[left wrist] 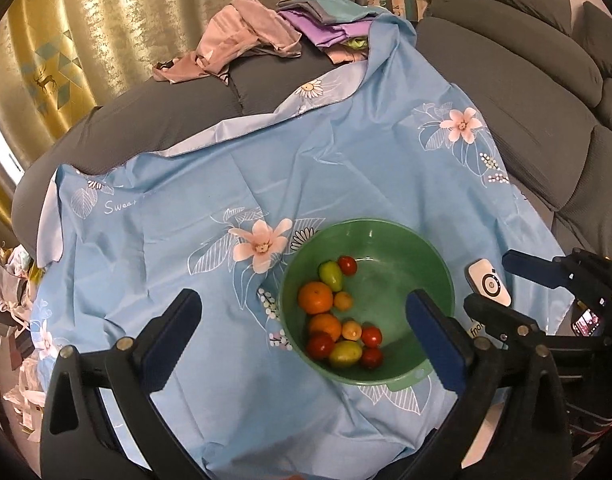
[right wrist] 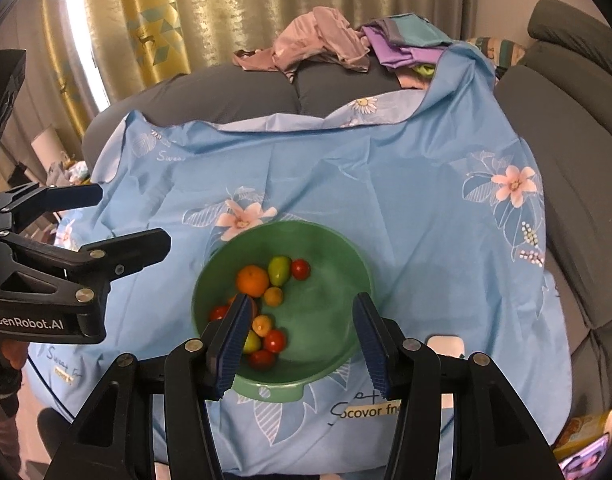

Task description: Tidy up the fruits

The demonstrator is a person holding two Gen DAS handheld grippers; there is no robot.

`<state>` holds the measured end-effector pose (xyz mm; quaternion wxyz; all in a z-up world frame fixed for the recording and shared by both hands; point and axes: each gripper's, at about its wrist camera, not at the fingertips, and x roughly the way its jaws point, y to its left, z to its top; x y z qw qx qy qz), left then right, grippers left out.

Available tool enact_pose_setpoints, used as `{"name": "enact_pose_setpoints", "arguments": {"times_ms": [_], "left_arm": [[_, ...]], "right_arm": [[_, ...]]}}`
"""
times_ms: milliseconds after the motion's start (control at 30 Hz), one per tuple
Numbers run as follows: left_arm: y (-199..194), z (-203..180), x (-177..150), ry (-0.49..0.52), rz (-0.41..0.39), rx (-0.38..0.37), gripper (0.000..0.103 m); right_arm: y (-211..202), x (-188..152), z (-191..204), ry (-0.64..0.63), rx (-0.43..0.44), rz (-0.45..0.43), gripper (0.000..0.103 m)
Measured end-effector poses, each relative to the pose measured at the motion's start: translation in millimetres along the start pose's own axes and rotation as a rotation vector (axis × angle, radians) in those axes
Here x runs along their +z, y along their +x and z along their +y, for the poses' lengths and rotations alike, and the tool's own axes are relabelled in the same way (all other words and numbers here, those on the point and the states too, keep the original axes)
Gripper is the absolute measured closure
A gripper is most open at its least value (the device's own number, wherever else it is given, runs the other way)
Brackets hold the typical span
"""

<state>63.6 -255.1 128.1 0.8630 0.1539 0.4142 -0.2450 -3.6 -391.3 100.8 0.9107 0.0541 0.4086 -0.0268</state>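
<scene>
A green bowl (left wrist: pixel 398 280) (right wrist: pixel 326 300) sits on a blue floral cloth (left wrist: pixel 346 160) (right wrist: pixel 386 184). It holds several fruits on its left side: oranges (left wrist: pixel 315 297) (right wrist: pixel 252 280), red tomatoes (left wrist: pixel 348 265) (right wrist: pixel 300 269), green fruits (left wrist: pixel 330 274) (right wrist: pixel 278 270) and small yellow ones. My left gripper (left wrist: pixel 303 296) (right wrist: pixel 133 214) hovers above the bowl's left part, wide open and empty. My right gripper (right wrist: pixel 301 300) (left wrist: pixel 488 280) hangs over the bowl's near side, partly open with nothing between its fingers.
A white remote-like device (left wrist: pixel 488 282) (right wrist: pixel 446 344) lies right of the bowl. A phone (left wrist: pixel 586 320) glows at the far right. Clothes (left wrist: pixel 245 36) (right wrist: pixel 318 40) are piled at the back of the grey sofa (left wrist: pixel 526 80). A person's hand holds the left gripper.
</scene>
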Motion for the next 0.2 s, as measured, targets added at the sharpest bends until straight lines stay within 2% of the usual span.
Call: {"name": "enact_pose_setpoints", "arguments": {"times_ms": [200], "left_arm": [[0.6,-0.4,-0.3,0.005,0.003,0.014,0.001]], "right_arm": [[-2.6,-0.1,-1.9,0.003,-0.002,-0.008,0.05]]}}
